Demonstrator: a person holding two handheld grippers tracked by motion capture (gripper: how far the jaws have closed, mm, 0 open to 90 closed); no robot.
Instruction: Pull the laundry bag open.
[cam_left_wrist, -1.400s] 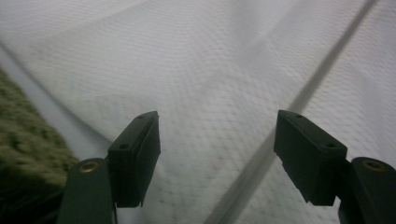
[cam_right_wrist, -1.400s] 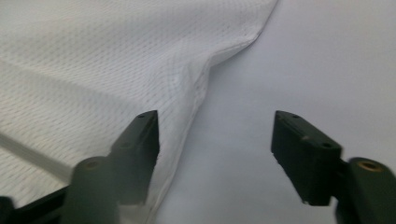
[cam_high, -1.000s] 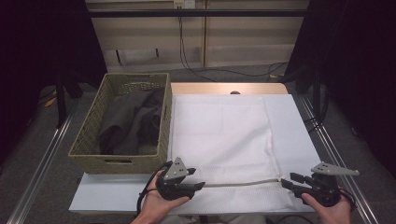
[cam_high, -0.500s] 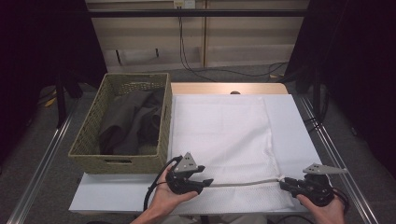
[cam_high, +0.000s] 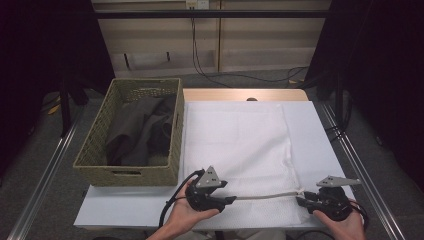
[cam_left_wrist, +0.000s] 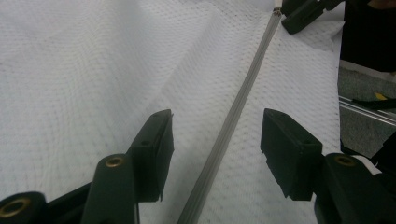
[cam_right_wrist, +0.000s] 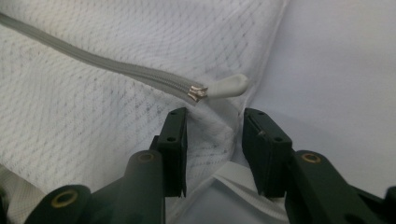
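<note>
A white mesh bag (cam_high: 235, 145) lies flat on the table, with its grey zipper (cam_high: 265, 196) running along the near edge. My left gripper (cam_high: 231, 200) sits at the zipper's left end. In the left gripper view it (cam_left_wrist: 217, 144) is open, and the zipper (cam_left_wrist: 243, 93) runs between the two jaws untouched. My right gripper (cam_high: 300, 201) is at the zipper's right end. In the right gripper view it (cam_right_wrist: 215, 135) is open just short of the metal zipper end (cam_right_wrist: 198, 92) and its white tab (cam_right_wrist: 229, 86).
A woven basket (cam_high: 125, 172) holding dark clothes (cam_high: 140, 130) stands left of the bag, close to my left hand. The white table top (cam_high: 310, 130) ends just right of the bag, with a metal rail (cam_high: 365, 175) beyond it.
My left gripper has slid a little to the right along the zipper. My right gripper has edged left and nearer the front edge. The bag has not moved.
</note>
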